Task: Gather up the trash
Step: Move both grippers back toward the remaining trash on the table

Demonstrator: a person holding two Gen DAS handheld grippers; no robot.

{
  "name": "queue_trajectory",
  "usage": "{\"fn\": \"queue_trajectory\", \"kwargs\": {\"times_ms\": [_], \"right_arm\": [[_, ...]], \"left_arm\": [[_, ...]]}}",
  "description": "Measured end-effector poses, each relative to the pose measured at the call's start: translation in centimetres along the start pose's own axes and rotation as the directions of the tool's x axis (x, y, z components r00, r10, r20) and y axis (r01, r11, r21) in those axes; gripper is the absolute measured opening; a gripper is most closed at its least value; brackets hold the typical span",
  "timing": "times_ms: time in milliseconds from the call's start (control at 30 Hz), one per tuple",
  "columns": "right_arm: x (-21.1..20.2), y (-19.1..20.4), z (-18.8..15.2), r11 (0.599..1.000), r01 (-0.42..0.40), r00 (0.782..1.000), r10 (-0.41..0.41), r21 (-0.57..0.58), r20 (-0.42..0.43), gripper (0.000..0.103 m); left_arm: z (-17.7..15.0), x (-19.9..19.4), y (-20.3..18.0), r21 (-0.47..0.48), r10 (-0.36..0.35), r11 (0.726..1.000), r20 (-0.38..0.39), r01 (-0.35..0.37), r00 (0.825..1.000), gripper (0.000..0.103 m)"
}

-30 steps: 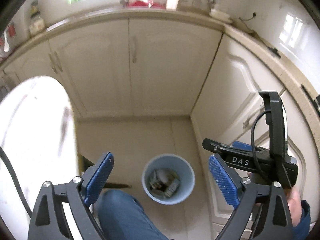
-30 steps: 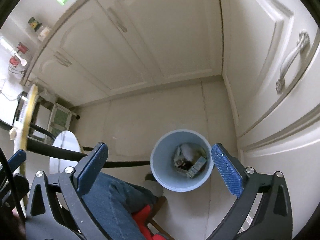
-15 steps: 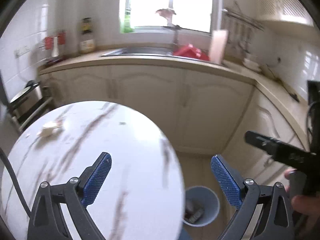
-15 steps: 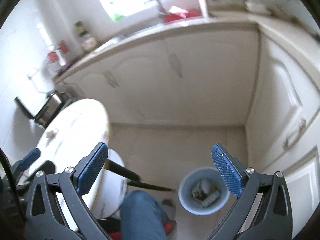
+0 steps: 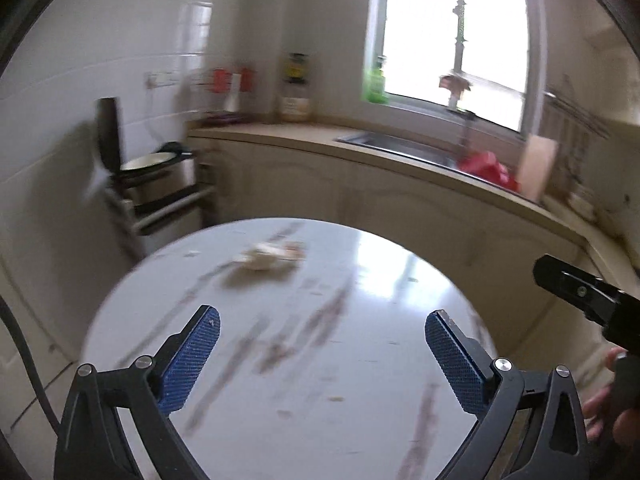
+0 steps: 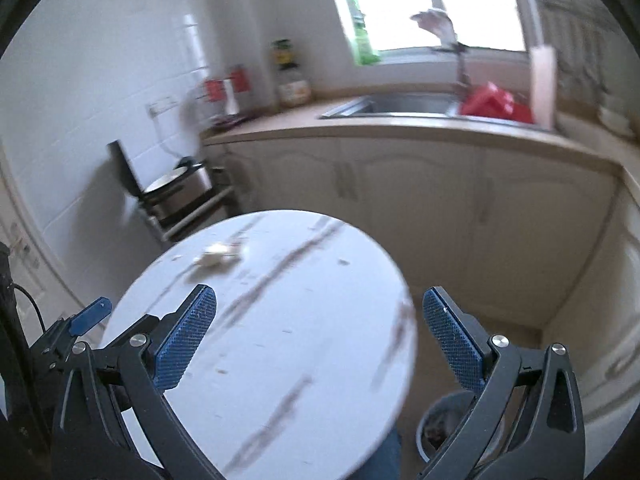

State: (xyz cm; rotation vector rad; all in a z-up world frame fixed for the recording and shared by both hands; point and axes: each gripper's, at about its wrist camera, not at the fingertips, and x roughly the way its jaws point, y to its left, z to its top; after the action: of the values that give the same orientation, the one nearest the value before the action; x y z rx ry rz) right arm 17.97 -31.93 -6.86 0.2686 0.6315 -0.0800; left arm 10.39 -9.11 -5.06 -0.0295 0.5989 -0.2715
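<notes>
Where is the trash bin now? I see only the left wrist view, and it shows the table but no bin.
Observer: The right wrist view shows the bin on the floor, below the right edge of the table.
Operator: Is something in it?
Observer: Yes, dark pieces lie inside; I cannot tell what they are.
Operator: Does the right hand-held gripper carry anything?
Observer: No. It is open, with nothing between its pads.
</notes>
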Motion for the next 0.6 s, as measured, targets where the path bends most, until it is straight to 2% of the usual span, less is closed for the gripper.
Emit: {"fn": "queue_trajectory", "kwargs": {"times_ms": [233, 400, 600], "right_arm": [[2.1, 8.1, 0.4, 0.988, -0.079, 0.997, 0.079, -0.129, -0.011, 0.103], [3.7, 11.4, 0.1, 0.976, -0.124, 0.992, 0.12, -0.179, -0.033, 0.103], [5.2, 13.7, -0.3, 0.964, -0.148, 0.989, 0.14, -0.219, -0.054, 0.103]], "left_arm": [[-1.2, -3.0, 4.5, -0.093, 0.122, 0.988, 0.015, -0.12, 0.992, 0.102], [-1.6, -3.6, 5.1, -0.122, 0.18, 0.976, 0.009, -0.178, 0.984, 0.102], [-0.8, -2.7, 5.0, -0.12, 0.215, 0.97, 0.004, -0.213, 0.977, 0.102]]}}
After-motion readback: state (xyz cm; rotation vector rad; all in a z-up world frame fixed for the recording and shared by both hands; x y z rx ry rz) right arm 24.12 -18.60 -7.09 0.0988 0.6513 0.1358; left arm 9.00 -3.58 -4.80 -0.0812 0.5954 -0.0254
